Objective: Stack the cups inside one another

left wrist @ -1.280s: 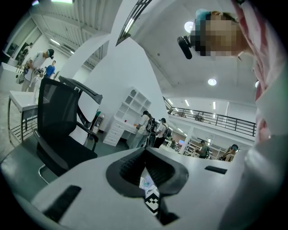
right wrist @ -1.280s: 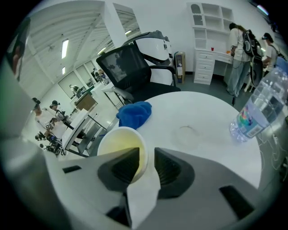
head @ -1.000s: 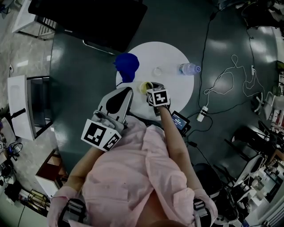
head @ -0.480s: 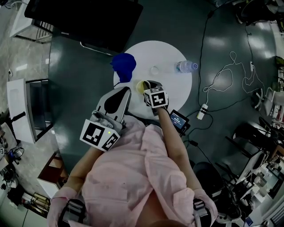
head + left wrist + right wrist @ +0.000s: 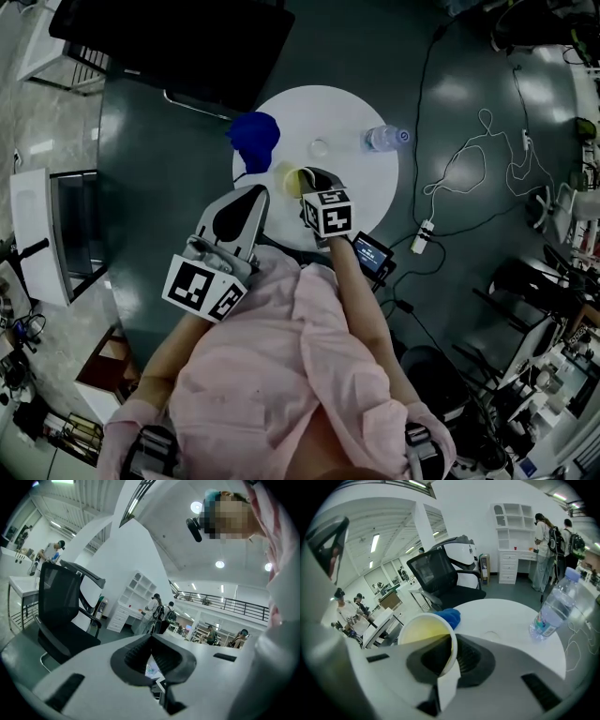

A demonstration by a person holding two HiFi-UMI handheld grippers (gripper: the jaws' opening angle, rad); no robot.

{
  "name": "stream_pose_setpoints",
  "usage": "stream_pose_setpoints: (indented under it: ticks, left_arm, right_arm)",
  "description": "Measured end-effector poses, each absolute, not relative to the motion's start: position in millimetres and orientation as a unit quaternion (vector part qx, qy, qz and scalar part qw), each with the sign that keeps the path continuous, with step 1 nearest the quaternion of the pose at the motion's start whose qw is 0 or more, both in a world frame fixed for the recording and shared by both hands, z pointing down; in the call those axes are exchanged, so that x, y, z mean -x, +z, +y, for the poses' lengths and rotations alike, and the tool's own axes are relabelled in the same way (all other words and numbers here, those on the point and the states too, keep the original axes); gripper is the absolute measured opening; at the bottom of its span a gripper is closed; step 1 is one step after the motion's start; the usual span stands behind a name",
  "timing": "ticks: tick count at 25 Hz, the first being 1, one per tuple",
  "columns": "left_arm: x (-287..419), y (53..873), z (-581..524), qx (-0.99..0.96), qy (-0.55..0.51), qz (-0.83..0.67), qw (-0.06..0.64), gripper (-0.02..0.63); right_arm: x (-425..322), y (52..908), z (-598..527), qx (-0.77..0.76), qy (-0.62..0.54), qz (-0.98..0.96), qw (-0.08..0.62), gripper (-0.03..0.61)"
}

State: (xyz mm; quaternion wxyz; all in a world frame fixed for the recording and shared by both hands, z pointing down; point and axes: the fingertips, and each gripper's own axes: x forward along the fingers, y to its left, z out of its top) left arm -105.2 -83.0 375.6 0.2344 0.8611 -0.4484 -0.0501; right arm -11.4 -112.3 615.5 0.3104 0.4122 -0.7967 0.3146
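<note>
White cup (image 5: 421, 631), yellow inside | right claw (image 5: 452, 654) clamps its rim | left claw (image 5: 151, 654) together

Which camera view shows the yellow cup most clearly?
The right gripper view: the yellow cup fills the foreground, with its open mouth visible and its wall pinched in the right gripper. The head view shows only a small yellow patch of it beside that gripper. The left gripper view does not show it.
</note>
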Motion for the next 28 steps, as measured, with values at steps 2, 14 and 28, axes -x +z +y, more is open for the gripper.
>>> stream_pose_setpoints:
  ticks: [2,14,28]
  left_arm:
    - [106,373,-80,-0.861,-0.052,-0.449,0.231,0.018]
    - [91,366,-59,-0.868,-0.049,-0.445,0.214,0.018]
    - [61,352,-30,-0.87,-0.058,-0.452,0.19,0.018]
  right_arm:
    - [11,603,-111,-0.42,0.314,-0.8,0.291,0.038]
    - [-10,534,-101,-0.465,0.298,-0.816,0.172,0.038]
    - [-66,442,-82,-0.501,0.26,-0.824,0.044,0.037]
